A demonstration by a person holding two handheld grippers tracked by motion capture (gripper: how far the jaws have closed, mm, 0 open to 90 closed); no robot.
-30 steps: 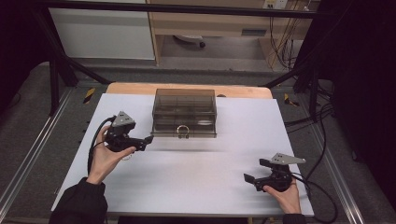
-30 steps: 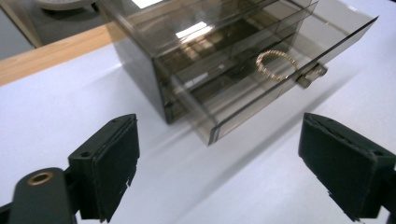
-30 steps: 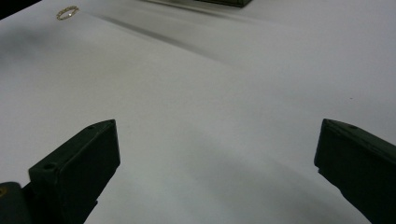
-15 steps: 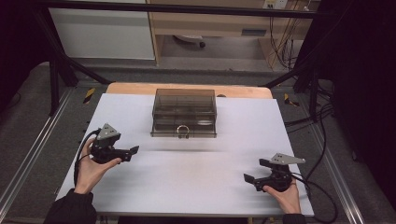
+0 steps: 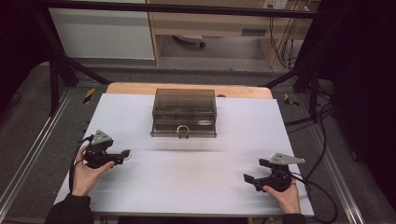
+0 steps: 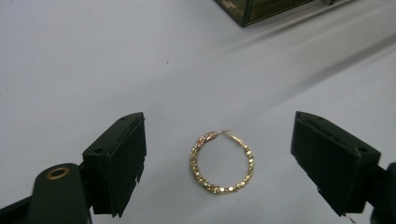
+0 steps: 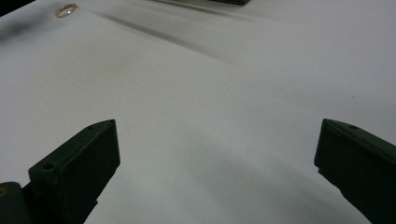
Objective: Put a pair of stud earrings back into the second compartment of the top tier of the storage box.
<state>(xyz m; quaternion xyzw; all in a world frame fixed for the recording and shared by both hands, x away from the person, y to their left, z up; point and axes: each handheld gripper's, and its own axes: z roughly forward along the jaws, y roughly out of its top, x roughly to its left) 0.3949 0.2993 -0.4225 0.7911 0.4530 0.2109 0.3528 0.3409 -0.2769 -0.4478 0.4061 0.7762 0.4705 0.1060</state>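
Observation:
A gold hoop earring (image 6: 222, 163) lies flat on the white table (image 5: 196, 186), between the wide-apart jaws of my left gripper (image 6: 217, 127) and touching neither. In the high view my left gripper (image 5: 124, 154) sits at the table's left side, held by a hand. Near the front right edge my right gripper (image 5: 247, 178) stands open over bare table, pointing left. From my right gripper (image 7: 218, 125) the earring (image 7: 67, 10) shows far off at the upper left.
A smoky transparent drawer box (image 5: 183, 113) with a ring handle (image 5: 182, 131) stands at the back middle of the table. A corner of the box (image 6: 254, 9) shows at the top of the left gripper view. A wooden strip (image 5: 140, 87) runs behind it.
My left gripper has drawn back from beside the box toward the front left and now stands open around the earring. The right gripper has stayed in place.

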